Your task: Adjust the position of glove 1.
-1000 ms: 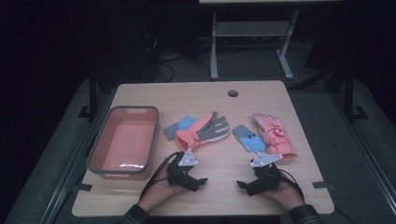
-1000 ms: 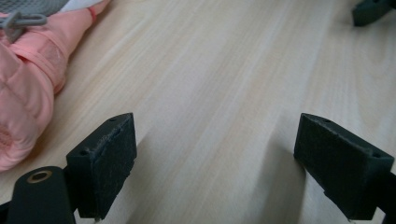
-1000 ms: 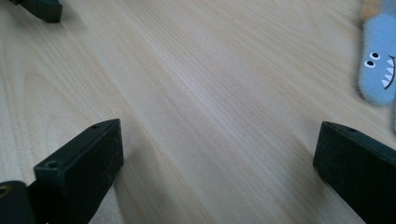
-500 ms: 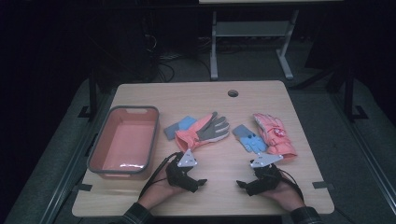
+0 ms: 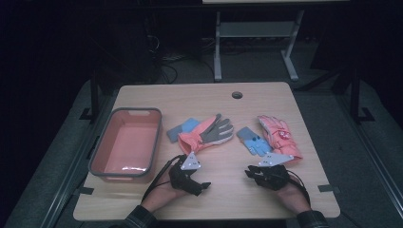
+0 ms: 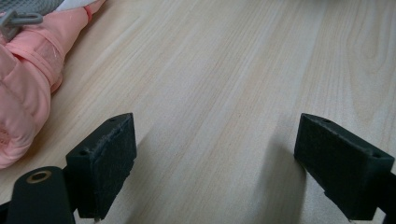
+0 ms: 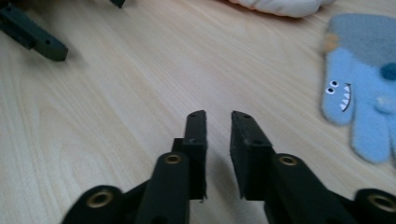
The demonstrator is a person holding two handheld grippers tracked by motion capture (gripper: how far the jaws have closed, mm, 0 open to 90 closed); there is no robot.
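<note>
Two pairs of gloves lie mid-table: a pink glove with a grey palm (image 5: 209, 133) beside a small blue glove (image 5: 183, 127), and a pink glove (image 5: 278, 135) beside a blue monster-face glove (image 5: 252, 140). My left gripper (image 5: 199, 186) rests on the wood near the front edge, open wide (image 6: 215, 163) with bare table between its jaws; the pink glove's cuff (image 6: 28, 79) lies to its left. My right gripper (image 5: 248, 172) also lies on the table. Its jaws (image 7: 218, 116) have just been closing to a narrow gap with nothing between them. The monster-face glove (image 7: 369, 98) lies to its right.
A salmon basin with a grey rim (image 5: 97, 156) stands empty at the left of the table. A cable hole (image 5: 237, 94) sits near the far edge. A metal frame (image 5: 256, 33) stands on the dark floor beyond. The left gripper's jaw (image 7: 32, 35) shows at the upper left of the right gripper view.
Both hands stay where they were near the front edge. The right gripper's jaws look drawn closer together than a second ago. The gloves and the basin have not moved.
</note>
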